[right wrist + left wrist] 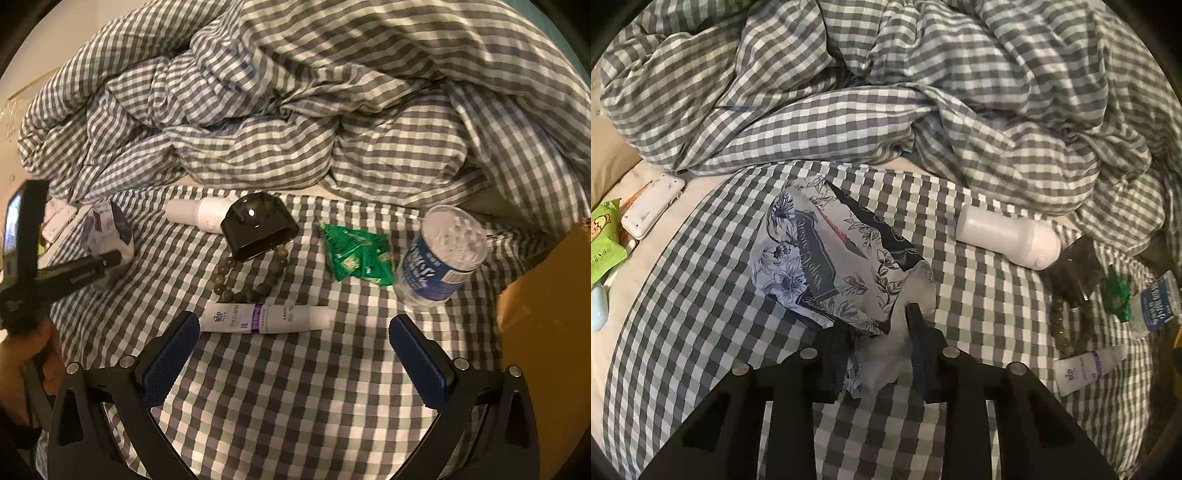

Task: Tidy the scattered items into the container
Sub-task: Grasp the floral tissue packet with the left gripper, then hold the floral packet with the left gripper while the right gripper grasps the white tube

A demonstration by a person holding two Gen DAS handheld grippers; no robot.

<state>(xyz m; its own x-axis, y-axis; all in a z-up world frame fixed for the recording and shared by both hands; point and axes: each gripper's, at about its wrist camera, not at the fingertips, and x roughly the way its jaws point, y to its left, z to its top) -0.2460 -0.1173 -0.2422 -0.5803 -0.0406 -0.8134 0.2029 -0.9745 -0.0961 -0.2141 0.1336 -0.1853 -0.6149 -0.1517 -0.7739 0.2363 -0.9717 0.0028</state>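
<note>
Tilting down, left claw [877, 325] pinches the floral packet [834, 254]; right claw [291, 354] hangs spread

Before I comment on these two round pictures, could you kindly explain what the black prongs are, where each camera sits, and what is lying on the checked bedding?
A person holds a two-finger gripper in each hand; each carries a wide-angle camera looking along its fingers. In the left view, the left gripper is pinching a floral tissue pack. In the right view, the right gripper stands open and empty above a white tube. On the checked sheet also lie a bead bracelet, a black cap, a white bottle, green sachets and a water bottle. A brown box sits at the right.
</note>
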